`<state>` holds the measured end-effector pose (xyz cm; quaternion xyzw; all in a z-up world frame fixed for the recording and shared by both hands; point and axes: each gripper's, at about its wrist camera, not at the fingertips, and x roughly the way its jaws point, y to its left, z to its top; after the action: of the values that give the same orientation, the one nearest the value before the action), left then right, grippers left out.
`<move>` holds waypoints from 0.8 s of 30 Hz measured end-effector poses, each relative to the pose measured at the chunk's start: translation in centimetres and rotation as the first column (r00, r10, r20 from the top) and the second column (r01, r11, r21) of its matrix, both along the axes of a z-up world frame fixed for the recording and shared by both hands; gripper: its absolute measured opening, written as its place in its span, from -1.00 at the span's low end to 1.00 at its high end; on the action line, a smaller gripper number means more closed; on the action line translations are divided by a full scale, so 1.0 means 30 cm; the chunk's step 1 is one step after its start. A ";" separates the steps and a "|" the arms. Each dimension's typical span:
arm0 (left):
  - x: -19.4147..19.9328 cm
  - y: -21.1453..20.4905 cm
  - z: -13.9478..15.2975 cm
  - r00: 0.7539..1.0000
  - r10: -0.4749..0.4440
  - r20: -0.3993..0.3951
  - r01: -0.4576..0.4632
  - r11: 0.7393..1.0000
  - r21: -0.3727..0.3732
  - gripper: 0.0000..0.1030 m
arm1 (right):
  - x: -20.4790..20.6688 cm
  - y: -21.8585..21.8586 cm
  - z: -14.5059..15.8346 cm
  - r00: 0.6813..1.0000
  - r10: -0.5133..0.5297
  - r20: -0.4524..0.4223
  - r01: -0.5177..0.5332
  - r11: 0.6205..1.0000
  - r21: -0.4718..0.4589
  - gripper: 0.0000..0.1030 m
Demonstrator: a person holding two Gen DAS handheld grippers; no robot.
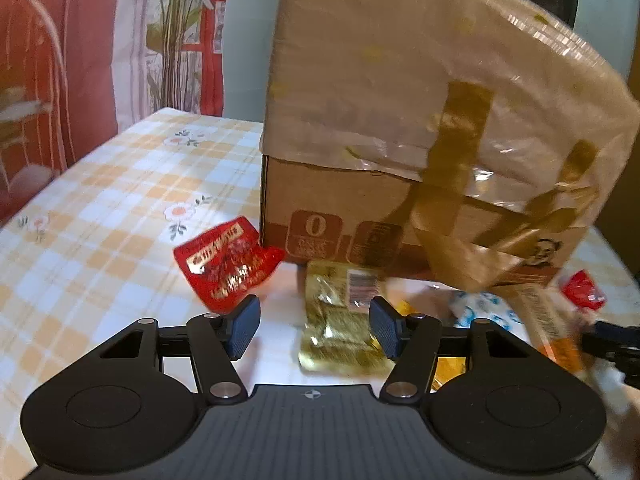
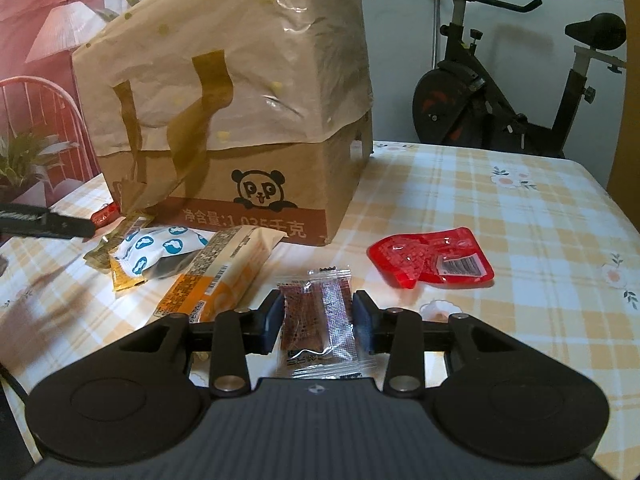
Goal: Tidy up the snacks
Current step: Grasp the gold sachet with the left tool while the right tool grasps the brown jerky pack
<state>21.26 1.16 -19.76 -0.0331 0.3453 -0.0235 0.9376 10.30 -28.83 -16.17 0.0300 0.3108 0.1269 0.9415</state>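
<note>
Through my left wrist view, the desk [image 1: 100, 200] wears a yellow-and-white checked cloth with small flowers. Beyond its far edge hang a floral curtain [image 1: 176, 36] and a pinkish-red chair [image 1: 36, 92]. One cardboard box [image 1: 340, 216] stands mid-desk with a beige paper bag [image 1: 420, 72] pulled over its top, brown handles hanging down; a large "0" is printed on the box. In front of it lie one red snack packet [image 1: 226, 264] with gold lettering I cannot read and one gold packet [image 1: 340, 320] carrying a barcode. My left fingers [image 1: 314, 328] stand apart, with only part of the gold packet between them, not pressed.

Through my right wrist view, an exercise bike [image 2: 500, 92] stands past the desk's far edge. The box shows a panda face and "1.035". Toward the left edge sit one white packet with blue shapes [image 2: 160, 248] and one long orange-and-white packet [image 2: 224, 276]; toward the right lies one red tray-like packet [image 2: 432, 258]. My right fingers [image 2: 316, 320] are clamped on a clear-wrapped reddish-brown snack [image 2: 316, 312], near the desk's near edge.
</note>
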 end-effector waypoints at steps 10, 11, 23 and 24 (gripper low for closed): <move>0.073 -0.096 -0.050 0.999 -0.045 -0.029 0.048 0.990 0.129 0.25 | 0.005 -0.001 -0.001 1.000 0.005 -0.011 -0.005 1.000 0.017 -0.22; 0.075 -0.102 -0.050 0.998 -0.055 -0.039 0.059 0.990 0.127 0.25 | 0.006 -0.001 -0.002 1.000 0.007 -0.012 -0.007 1.000 0.017 -0.22; 0.032 -0.203 -0.067 0.986 -0.155 -0.056 0.162 0.975 0.153 0.54 | 0.010 -0.001 -0.002 1.000 0.012 -0.019 -0.012 0.999 0.031 -0.22; 0.030 -0.208 -0.067 0.987 -0.152 -0.055 0.158 0.976 0.152 0.56 | 0.011 -0.001 -0.003 1.000 0.013 -0.021 -0.012 0.999 0.031 -0.22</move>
<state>22.18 -5.09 -21.78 0.0666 0.3678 -0.0688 0.9249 10.62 -28.85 -16.25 0.0440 0.3188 0.1373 0.9368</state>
